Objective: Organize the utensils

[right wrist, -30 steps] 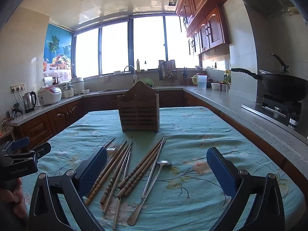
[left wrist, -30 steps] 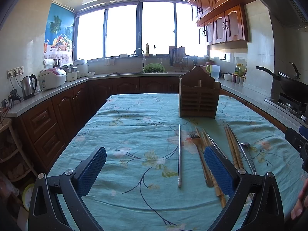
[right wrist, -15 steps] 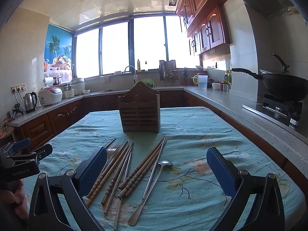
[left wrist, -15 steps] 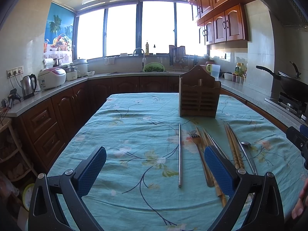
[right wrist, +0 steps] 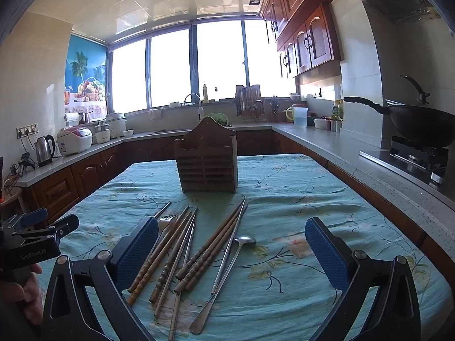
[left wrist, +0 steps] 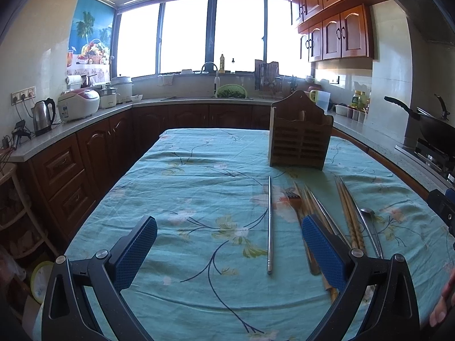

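Right wrist — chopsticks [right wrist: 167,258], spoon [right wrist: 227,270] before wooden holder [right wrist: 207,159].

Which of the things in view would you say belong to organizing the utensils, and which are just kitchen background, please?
For the job:
wooden utensil holder
wooden chopsticks
metal chopstick lying apart
fork
spoon
left gripper and right gripper, both open and empty

Just lying about:
kettle
rice cooker
wok
green colander
jug
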The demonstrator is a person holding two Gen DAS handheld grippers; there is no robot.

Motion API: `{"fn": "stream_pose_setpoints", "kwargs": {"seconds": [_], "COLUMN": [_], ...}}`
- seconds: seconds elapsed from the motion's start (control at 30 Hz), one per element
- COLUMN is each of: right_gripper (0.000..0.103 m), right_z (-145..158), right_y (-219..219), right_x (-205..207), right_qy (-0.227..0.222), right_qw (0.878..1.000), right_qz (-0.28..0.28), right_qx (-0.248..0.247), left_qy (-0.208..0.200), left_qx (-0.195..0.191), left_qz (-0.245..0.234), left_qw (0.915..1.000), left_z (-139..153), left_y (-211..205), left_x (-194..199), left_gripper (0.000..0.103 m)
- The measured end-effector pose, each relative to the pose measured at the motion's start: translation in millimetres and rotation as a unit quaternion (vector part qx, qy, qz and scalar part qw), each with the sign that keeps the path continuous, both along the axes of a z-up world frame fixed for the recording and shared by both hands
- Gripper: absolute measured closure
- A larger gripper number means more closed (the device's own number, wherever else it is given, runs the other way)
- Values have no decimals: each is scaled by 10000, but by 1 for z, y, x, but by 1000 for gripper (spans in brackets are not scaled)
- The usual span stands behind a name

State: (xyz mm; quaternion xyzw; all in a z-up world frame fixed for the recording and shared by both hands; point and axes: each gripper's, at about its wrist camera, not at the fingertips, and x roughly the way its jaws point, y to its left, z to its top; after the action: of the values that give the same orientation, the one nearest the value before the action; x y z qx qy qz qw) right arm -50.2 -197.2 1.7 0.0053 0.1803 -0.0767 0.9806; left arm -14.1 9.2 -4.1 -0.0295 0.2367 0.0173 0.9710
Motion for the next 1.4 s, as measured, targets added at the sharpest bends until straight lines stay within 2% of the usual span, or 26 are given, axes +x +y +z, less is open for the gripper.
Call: {"fn": "stream_pose_setpoints", "kwargs": {"seconds": [0.37,0.6,0.73,0.83,0.97,1.13,1.2,1.27,1.4], "right_gripper": [0,0,1,2,11,19,27,44,57], "right_z": [-3,-6,-8,-9,-12,-22,-28,-37,-52], "right_y": [-12,-24,-31,-38,-46,-59,-64,-69,-74], "right_x": [9,20,26,32,41,55,62,70,85], "right_qy": [264,538,654,716,911,1363,1546,1773,2142], "right_qw": [9994,9974,9956,9935,9894,9794,9717,9635,9503], "right_qz": [-86,-128,-160,-153,-95,-40,28,84,136], "right_qx": [221,467,652,867,1130,1492,1787,2003,2257], "left_qy": [247,558,754,924,1199,1610,1804,1945,2113], "left_qx": [-71,-301,-448,-603,-784,-934,-1004,-1075,-1099], "left_qz": [-111,-295,-435,-561,-783,-1032,-1170,-1298,-1519], "left_qw": [9996,9976,9952,9923,9866,9771,9714,9663,9593], "left_z": [-1,3,8,9,9,6,3,1,-5], "left_y": [-1,1,2,3,1,-2,-2,-4,-11], "left_x": [13,29,43,55,75,107,123,138,166], "left_gripper": [1,2,7,15,25,40,50,55,63]}}
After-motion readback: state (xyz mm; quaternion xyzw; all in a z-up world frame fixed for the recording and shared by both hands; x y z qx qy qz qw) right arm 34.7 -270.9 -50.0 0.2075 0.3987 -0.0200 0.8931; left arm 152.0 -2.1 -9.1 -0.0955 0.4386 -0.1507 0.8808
